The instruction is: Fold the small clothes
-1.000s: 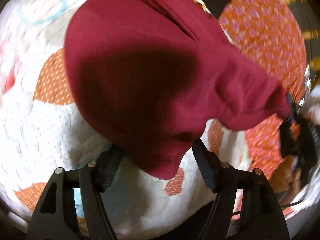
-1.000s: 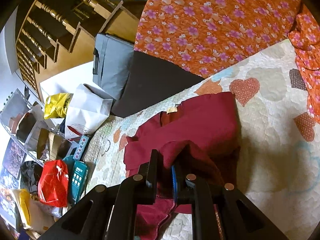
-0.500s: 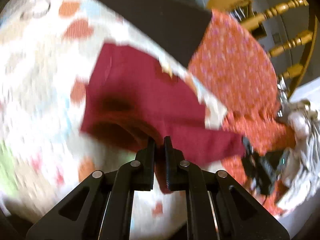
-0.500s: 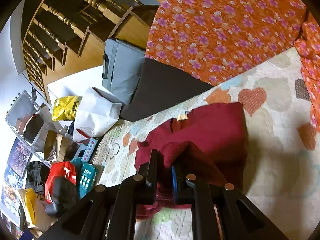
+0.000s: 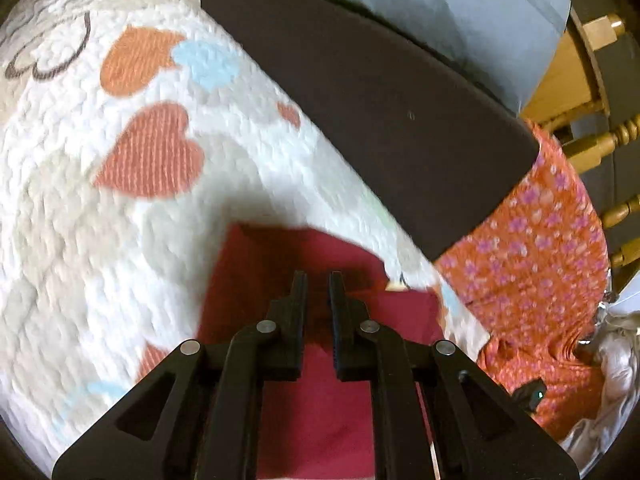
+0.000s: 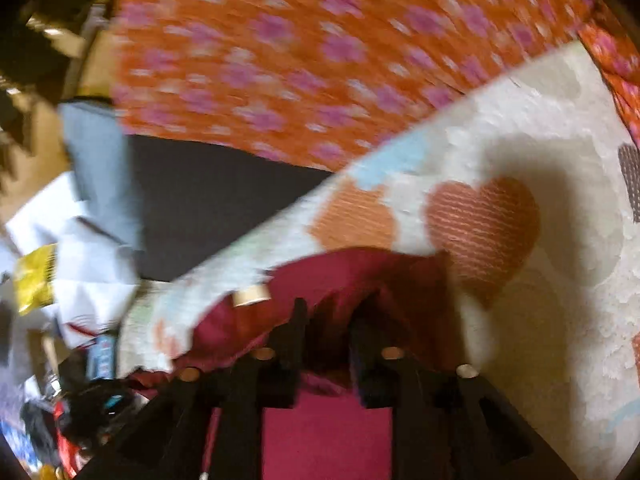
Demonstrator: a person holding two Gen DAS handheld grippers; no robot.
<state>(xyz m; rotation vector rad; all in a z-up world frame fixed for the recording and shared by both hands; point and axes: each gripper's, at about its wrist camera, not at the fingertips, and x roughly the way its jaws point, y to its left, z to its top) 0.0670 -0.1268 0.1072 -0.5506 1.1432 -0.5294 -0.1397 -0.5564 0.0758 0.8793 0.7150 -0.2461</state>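
Quilted white bedding with orange and blue hearts point(image 5: 148, 156) carried the dark red knit garment point(image 5: 320, 420), which lay near its edge beside the orange floral cloth point(image 5: 532, 280). It looked light, soft and limp, best pinched at a hem or corner. The left gripper point(image 5: 318, 280) was pinched on a fold of it. The right gripper point(image 6: 326, 312) was opening, with cloth between its jaws. No containers showed clearly.

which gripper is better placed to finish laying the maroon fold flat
Left. The left gripper is shut on the garment, so it can guide the fold. The right gripper has its jaws opening, cloth loose between them.
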